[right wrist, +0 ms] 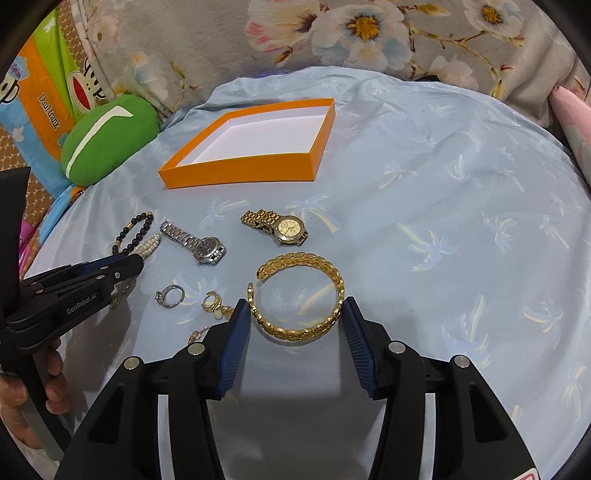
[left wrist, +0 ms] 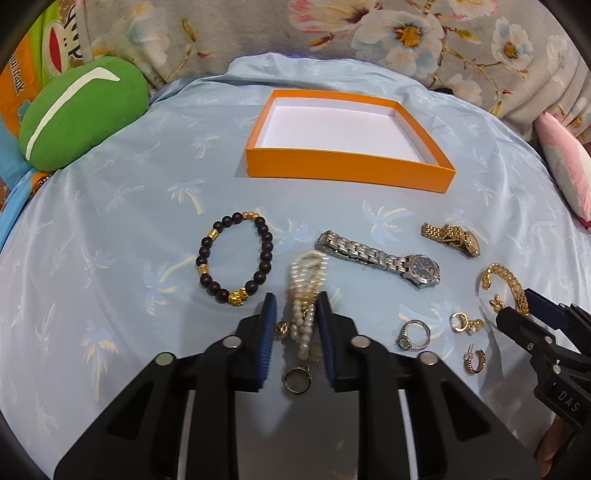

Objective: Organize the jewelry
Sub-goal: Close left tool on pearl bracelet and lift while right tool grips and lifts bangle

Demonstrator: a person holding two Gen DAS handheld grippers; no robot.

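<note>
An orange box (left wrist: 347, 170) (right wrist: 236, 171) with a white empty inside lies on the blue cloth. My left gripper (left wrist: 295, 306) stands open around a pearl bracelet (left wrist: 308, 284), jaws on either side, not touching. A black bead bracelet (left wrist: 236, 258), a silver watch (left wrist: 384, 258) (right wrist: 195, 242) and a gold watch (left wrist: 452, 236) (right wrist: 280, 227) lie nearby. My right gripper (right wrist: 295, 306) is open around a gold cuff bangle (right wrist: 299, 295) (left wrist: 509, 288) that rests on the cloth.
A silver ring (left wrist: 415, 334) (right wrist: 170, 295), gold earrings (left wrist: 463, 323) (right wrist: 216, 304), a hoop earring (left wrist: 474, 362) and a gold ring (left wrist: 295, 380) lie on the cloth. A green cushion (left wrist: 81, 114) sits at the back left. Floral bedding (left wrist: 369, 33) lines the back.
</note>
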